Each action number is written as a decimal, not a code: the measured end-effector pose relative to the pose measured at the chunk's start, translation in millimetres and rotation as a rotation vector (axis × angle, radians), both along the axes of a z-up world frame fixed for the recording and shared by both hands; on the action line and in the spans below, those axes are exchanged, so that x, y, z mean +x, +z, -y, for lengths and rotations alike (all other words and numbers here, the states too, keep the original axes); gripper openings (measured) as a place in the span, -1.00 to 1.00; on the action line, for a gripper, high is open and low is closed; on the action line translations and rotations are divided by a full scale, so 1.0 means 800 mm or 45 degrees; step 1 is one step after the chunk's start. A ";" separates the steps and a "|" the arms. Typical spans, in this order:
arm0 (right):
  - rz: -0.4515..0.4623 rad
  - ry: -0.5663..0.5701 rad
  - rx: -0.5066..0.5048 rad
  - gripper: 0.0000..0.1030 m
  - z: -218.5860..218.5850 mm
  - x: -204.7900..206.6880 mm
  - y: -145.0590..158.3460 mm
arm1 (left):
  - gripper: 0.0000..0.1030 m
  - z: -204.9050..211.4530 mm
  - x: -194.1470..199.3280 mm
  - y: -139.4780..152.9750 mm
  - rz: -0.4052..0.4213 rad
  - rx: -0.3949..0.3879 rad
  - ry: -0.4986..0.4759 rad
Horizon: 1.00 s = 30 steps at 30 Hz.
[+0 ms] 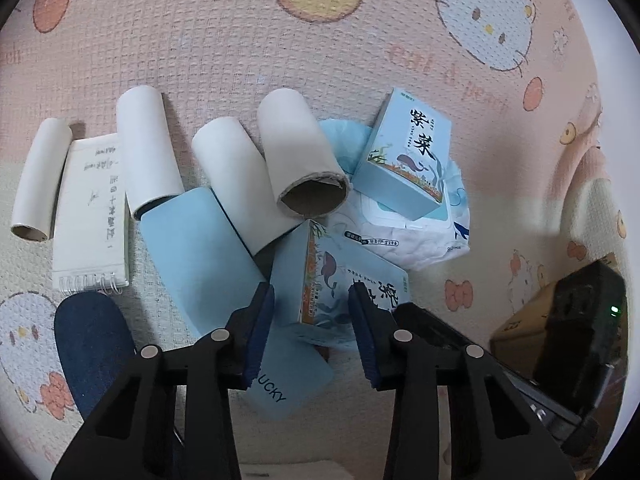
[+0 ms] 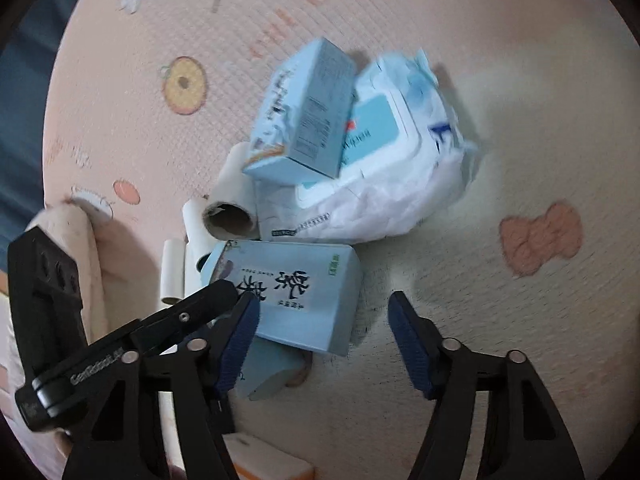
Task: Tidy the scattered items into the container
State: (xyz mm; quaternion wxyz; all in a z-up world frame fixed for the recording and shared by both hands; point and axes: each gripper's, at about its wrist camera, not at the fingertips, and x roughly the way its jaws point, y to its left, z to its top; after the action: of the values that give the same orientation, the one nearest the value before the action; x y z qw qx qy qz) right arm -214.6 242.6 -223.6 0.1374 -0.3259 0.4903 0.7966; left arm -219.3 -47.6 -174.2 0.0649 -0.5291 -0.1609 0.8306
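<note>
Scattered items lie on a cartoon play mat. My left gripper [image 1: 311,312] has its jaws around the near end of a light blue seaweed box [image 1: 336,276], pads close to its sides. A second blue box [image 1: 404,156] leans on a white wet-wipes pack [image 1: 404,236]. Several white cardboard tubes [image 1: 304,160] lie to the left beside a blue "LUCKY" booklet [image 1: 200,248] and a spiral notepad [image 1: 90,216]. My right gripper [image 2: 324,332] is open above the mat, its left pad near the same box [image 2: 304,300]. The second box [image 2: 308,116] and wipes pack [image 2: 384,184] lie beyond.
The other gripper's black body [image 1: 480,344] shows at right in the left wrist view, and the left gripper's body [image 2: 132,340] at left in the right wrist view. A dark blue slipper [image 1: 92,340] lies at lower left. A black device [image 1: 576,320] sits on a cardboard box at right.
</note>
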 end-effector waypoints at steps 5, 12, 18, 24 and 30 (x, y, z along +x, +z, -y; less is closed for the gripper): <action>-0.079 -0.051 -0.134 0.05 -0.003 0.006 -0.017 | -0.18 -0.002 0.002 0.000 -0.006 0.011 0.005; -0.142 -0.080 -0.173 -0.03 0.004 0.019 -0.016 | -0.24 -0.013 0.016 0.007 0.007 0.024 -0.020; -0.108 -0.138 -0.006 -0.03 0.021 0.076 0.028 | -0.24 -0.040 0.050 0.031 -0.003 0.170 -0.100; 0.041 -0.132 0.133 -0.03 0.053 0.138 0.057 | -0.24 -0.079 0.091 0.030 0.043 0.212 -0.204; 0.193 -0.051 0.218 -0.03 0.095 0.182 0.053 | -0.25 -0.089 0.132 0.005 0.175 0.273 -0.257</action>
State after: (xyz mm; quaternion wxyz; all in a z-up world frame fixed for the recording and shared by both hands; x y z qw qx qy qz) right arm -68.6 166.3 -181.2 0.2172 -0.3624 0.4150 0.8058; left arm -114.0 23.6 -170.2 0.1931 -0.5882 -0.1986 0.7598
